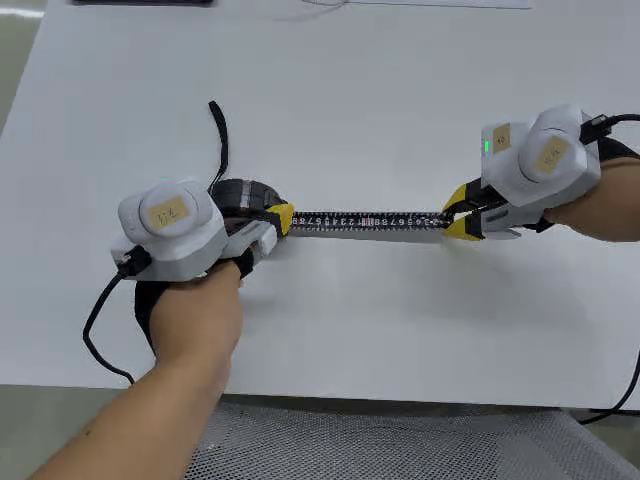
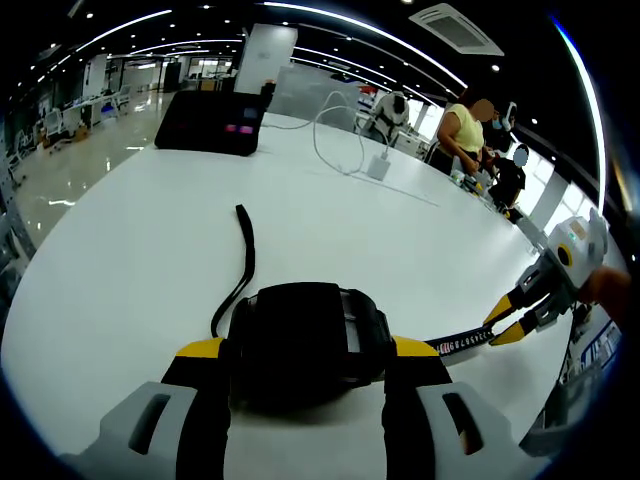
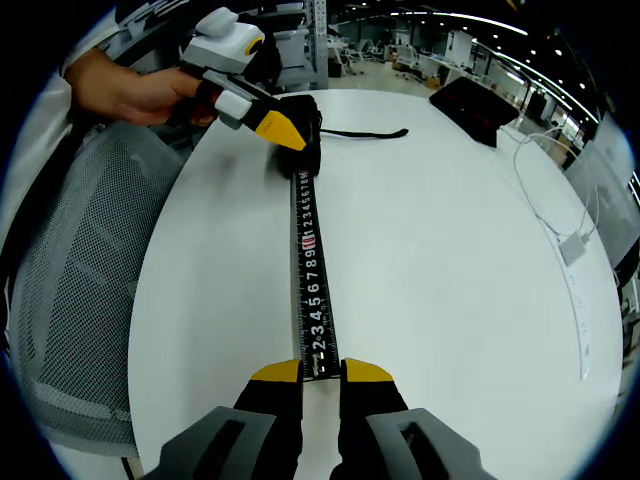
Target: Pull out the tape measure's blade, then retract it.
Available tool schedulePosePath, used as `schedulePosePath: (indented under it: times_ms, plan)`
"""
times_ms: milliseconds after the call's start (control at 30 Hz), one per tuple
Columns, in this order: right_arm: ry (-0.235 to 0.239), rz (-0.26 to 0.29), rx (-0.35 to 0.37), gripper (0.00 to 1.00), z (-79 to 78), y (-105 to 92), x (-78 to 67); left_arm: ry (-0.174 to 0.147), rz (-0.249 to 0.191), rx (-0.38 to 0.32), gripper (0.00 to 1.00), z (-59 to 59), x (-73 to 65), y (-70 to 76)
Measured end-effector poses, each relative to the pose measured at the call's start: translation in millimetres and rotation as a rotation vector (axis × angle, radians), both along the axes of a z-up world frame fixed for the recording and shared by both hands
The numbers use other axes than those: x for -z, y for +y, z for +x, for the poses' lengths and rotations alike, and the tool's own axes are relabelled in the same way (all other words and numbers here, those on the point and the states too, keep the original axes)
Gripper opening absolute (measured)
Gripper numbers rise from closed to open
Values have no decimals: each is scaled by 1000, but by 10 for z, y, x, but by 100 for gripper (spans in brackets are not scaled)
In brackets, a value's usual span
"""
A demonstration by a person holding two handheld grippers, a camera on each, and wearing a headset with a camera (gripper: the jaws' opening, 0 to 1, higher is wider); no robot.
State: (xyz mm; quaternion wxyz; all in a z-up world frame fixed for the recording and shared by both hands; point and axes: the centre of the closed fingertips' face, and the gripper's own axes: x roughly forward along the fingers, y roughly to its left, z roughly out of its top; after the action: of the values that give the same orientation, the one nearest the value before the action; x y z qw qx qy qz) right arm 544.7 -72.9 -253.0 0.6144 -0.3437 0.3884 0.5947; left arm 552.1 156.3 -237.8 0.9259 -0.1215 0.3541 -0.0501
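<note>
Stretching left to right across the white table (image 1: 400, 90), the blade (image 1: 370, 220) is out, numbers showing. At left, the left gripper (image 1: 268, 222) has its jaws clamped round the black tape measure case (image 1: 240, 196), resting on the table. At right, the right gripper (image 1: 462, 212) pinches the blade's tip, jaws nearly together. The case's black strap (image 1: 218, 130) trails toward the far side.

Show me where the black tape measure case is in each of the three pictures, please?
Head view: tape measure case left of centre, clamped in the left claw.
Left gripper view: case bottom centre, between that claw's yellow tips.
Right gripper view: case top, left of centre, at the blade's far end.
Shared landmark: the black strap trailing from the case.
</note>
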Motion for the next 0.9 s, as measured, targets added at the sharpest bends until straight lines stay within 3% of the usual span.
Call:
schedulePosePath:
  times_ms: [900]
  plan:
    - [2, 11, 4, 9, 16, 79, -8, -1, -22, -11, 57, 6, -5, 14]
